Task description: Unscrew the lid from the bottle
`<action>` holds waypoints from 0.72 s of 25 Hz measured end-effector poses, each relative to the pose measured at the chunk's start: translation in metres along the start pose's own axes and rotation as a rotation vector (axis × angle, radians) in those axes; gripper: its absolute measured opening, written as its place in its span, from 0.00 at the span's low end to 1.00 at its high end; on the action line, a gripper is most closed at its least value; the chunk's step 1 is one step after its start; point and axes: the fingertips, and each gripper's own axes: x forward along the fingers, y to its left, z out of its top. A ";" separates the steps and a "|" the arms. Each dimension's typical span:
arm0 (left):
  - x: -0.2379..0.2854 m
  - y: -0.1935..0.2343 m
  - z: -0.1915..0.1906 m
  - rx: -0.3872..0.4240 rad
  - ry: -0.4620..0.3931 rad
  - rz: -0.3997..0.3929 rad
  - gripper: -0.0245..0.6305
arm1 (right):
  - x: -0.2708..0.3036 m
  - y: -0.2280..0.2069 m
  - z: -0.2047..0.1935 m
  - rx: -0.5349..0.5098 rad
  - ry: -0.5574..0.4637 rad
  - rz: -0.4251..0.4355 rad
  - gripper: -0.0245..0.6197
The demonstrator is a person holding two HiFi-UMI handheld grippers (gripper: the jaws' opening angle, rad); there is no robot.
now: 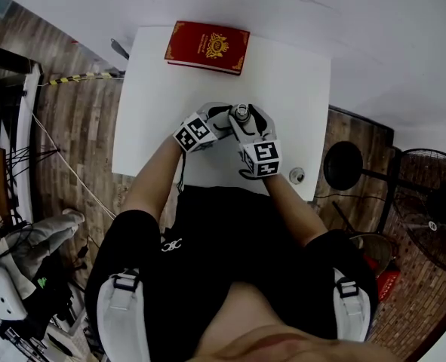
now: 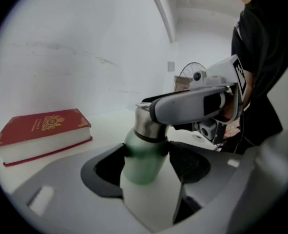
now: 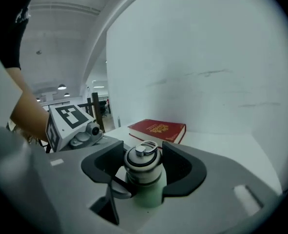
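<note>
A green bottle point(image 2: 140, 162) with a steel lid point(image 3: 143, 164) stands on the white table point(image 1: 155, 81) in front of the person. My left gripper point(image 2: 147, 152) is shut on the bottle's green body, a dark pad pressed on each side. From above and to the right, my right gripper point(image 3: 144, 157) is shut on the steel lid, whose ring handle lies flat on top. In the head view both grippers meet at the bottle top point(image 1: 241, 113), the left gripper point(image 1: 224, 121) to its left and the right gripper point(image 1: 245, 121) over it.
A red book point(image 1: 207, 47) lies flat at the table's far edge, well beyond the bottle. A small round object point(image 1: 296, 175) sits near the table's near right corner. A standing fan point(image 1: 434, 210) is on the floor to the right.
</note>
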 end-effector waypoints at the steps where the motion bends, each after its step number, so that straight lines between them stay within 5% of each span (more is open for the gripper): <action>1: 0.000 0.001 0.000 -0.001 -0.001 0.005 0.56 | 0.001 0.000 0.001 -0.021 0.010 0.022 0.43; 6: 0.000 -0.002 -0.001 0.018 0.005 0.012 0.56 | -0.003 0.007 -0.001 -0.123 0.063 0.237 0.43; 13: 0.002 -0.002 0.000 0.040 0.017 0.015 0.56 | -0.004 0.008 0.011 -0.196 0.132 0.692 0.42; 18: 0.000 0.001 -0.001 0.001 0.008 0.024 0.56 | -0.002 -0.002 0.063 -0.254 0.079 0.707 0.42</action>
